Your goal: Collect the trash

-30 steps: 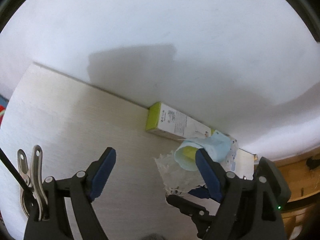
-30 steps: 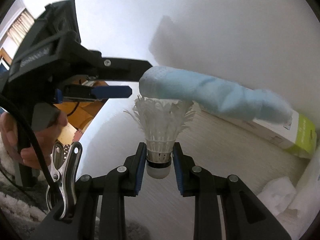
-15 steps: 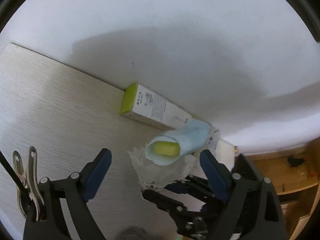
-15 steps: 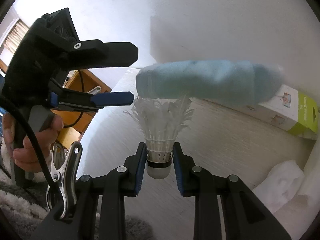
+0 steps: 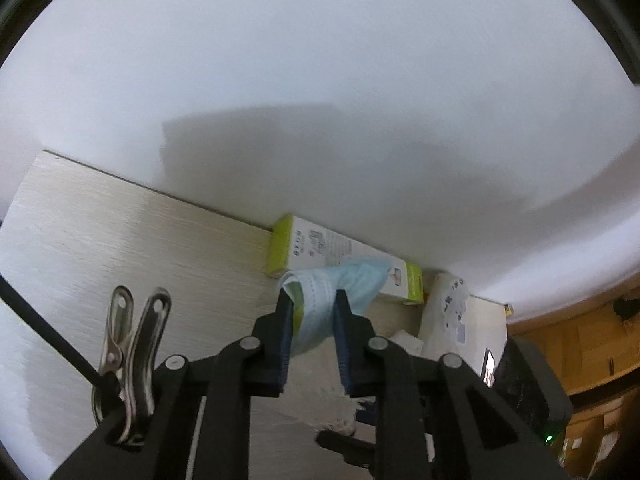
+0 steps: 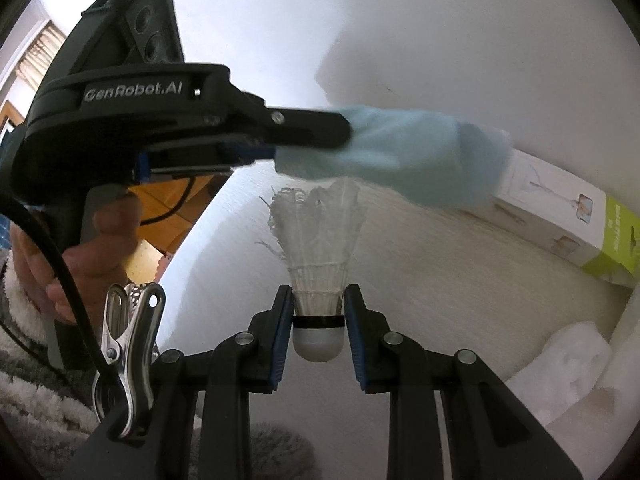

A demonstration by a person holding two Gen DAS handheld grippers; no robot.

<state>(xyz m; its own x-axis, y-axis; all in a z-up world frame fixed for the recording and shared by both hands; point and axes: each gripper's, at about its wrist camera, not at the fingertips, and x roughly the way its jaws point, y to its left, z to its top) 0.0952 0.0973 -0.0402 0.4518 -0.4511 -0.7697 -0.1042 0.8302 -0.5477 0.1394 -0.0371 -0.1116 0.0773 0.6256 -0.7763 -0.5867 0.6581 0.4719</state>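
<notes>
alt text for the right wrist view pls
The right gripper holds a white shuttlecock upright by its cork. Above it, the left gripper clamps a rolled light-blue face mask over a pale wooden table.

- Left wrist view looks along its fingers, down toward the table (image 5: 120, 240) and wall, close up.
- Right wrist view faces leftward along the table's edge, close.
- Both share the green-ended box (image 5: 320, 252) (image 6: 568, 236) and blue mask (image 5: 332, 284) (image 6: 400, 156).

The rolled blue mask (image 5: 332, 300) is covering the middle of the green-and-white box (image 5: 320, 248) behind it. In the right wrist view the mask's (image 6: 404, 156) far end is blurring, and the white tissue (image 6: 568, 364) is running off the frame's edge.
</notes>
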